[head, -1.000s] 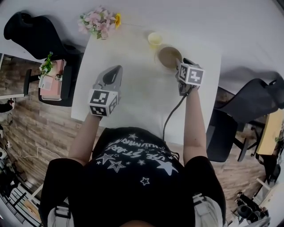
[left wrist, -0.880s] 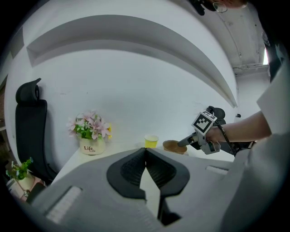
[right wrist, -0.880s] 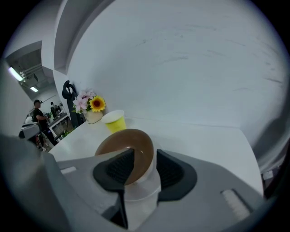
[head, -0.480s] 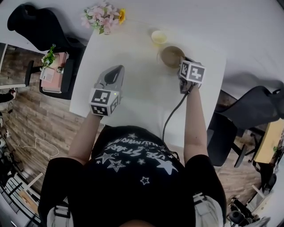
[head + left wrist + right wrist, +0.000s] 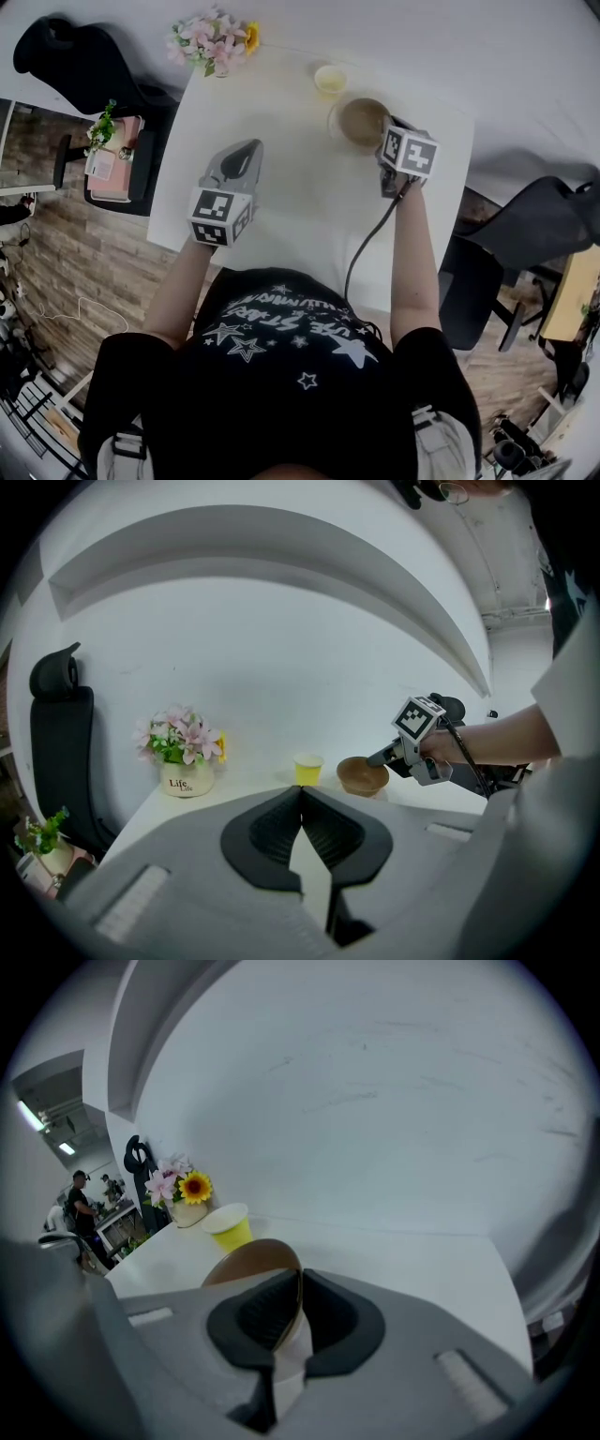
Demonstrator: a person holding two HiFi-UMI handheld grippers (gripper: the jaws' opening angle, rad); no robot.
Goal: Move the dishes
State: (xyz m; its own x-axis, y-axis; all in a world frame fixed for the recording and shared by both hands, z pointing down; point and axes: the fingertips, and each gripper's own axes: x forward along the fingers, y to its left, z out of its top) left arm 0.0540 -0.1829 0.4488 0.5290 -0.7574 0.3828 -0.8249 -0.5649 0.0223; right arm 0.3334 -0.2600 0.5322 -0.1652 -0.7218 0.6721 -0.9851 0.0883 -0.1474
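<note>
White table (image 5: 281, 141) fills the middle of the head view, set against a pale wall, with a black chair (image 5: 66, 56) off its far left corner and a pot of pink flowers (image 5: 212, 42) at its far left edge. The dishes sit together toward the far right: a brown bowl (image 5: 359, 119) and, just beside it on the far side, a small yellow cup (image 5: 329, 79). The right claw (image 5: 298, 1279) is pinched narrow on the near rim of the brown bowl, whose edge runs up between its jaws. Whether the bowl is raised off the table or rests on it cannot be told. The left claw (image 5: 301, 794) hangs over the near left part of the table, well apart from both dishes, its jaws together at the tips with nothing between them. The move seems to be only at its start: the bowl is gripped but not yet carried anywhere, and the cup is untouched. Both containers look empty inside.
</note>
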